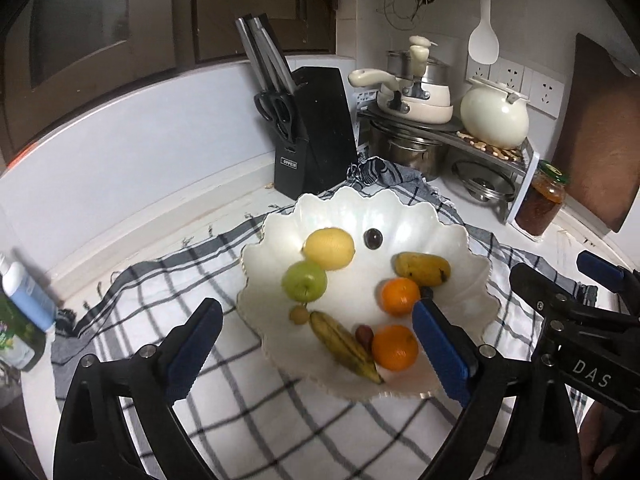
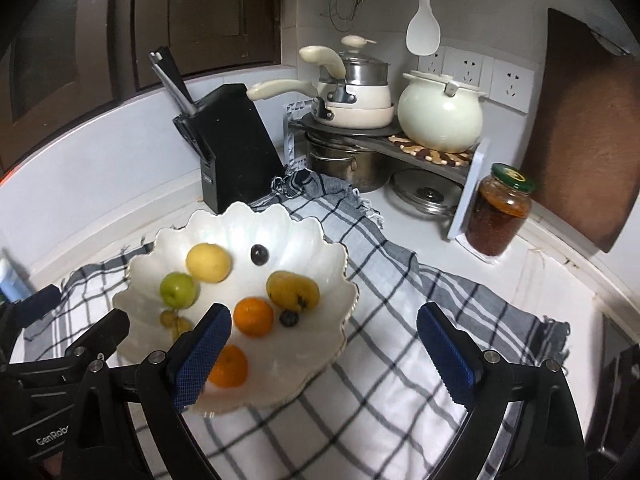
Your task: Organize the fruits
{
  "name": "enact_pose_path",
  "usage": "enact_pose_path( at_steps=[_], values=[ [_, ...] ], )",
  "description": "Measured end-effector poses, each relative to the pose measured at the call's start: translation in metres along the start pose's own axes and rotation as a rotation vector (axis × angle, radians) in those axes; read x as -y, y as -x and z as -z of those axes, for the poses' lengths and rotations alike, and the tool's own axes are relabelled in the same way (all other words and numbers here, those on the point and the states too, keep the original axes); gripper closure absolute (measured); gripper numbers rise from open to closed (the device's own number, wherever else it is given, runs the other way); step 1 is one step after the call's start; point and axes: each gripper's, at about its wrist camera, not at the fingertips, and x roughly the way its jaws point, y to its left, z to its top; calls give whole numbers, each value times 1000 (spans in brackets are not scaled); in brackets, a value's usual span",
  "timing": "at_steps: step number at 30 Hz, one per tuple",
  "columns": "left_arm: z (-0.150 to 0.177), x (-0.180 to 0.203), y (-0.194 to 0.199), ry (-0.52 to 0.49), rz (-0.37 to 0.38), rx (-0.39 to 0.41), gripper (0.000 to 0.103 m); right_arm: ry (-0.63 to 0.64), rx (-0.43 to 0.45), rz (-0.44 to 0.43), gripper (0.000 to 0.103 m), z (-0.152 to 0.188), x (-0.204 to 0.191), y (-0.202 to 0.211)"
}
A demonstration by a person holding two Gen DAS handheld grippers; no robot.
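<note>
With the fruit gathered in the scalloped white bowl [image 1: 460, 240], the left gripper [image 1: 316, 344] and the right gripper [image 2: 324, 354] hang wide and empty, so organizing seems finished, with only a check for strays left.

Both wrist cameras looked steeply down from close above the white scalloped bowl [image 1: 460, 240], the left view facing it head-on, the right view set to its right, sharing the bowl and the knife block [image 2: 236, 140] behind it.

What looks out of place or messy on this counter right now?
Little stands out. The checked cloth lies rumpled, bunched at its far end by the knife block. The banana in the white bowl has dark, overripe patches. Nothing looks spilled or broken.
</note>
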Motion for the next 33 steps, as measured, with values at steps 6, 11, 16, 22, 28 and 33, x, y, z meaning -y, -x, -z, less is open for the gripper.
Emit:
enact_pose_path(
  at_steps=[6, 11, 16, 22, 28, 33],
  values=[
    [16, 0, 27, 22, 2, 22, 6, -6, 5, 1, 8, 15, 1, 25],
    [27, 1, 49, 30, -7, 42, 6, -20, 14, -3, 8, 28, 5, 42],
    [38, 0, 69, 43, -38, 61, 6, -26, 17, -3, 8, 42, 8, 56],
    [57, -4, 86, 75, -41, 66, 6, -23, 31, 8, 8, 57, 9, 77],
    [74, -8, 102, 94, -46, 71, 5, -23, 37, 21, 8, 72, 9, 92],
    [86, -10, 114, 97, -46, 78, 5, -19, 42, 19, 8, 84, 6, 104]
  ],
)
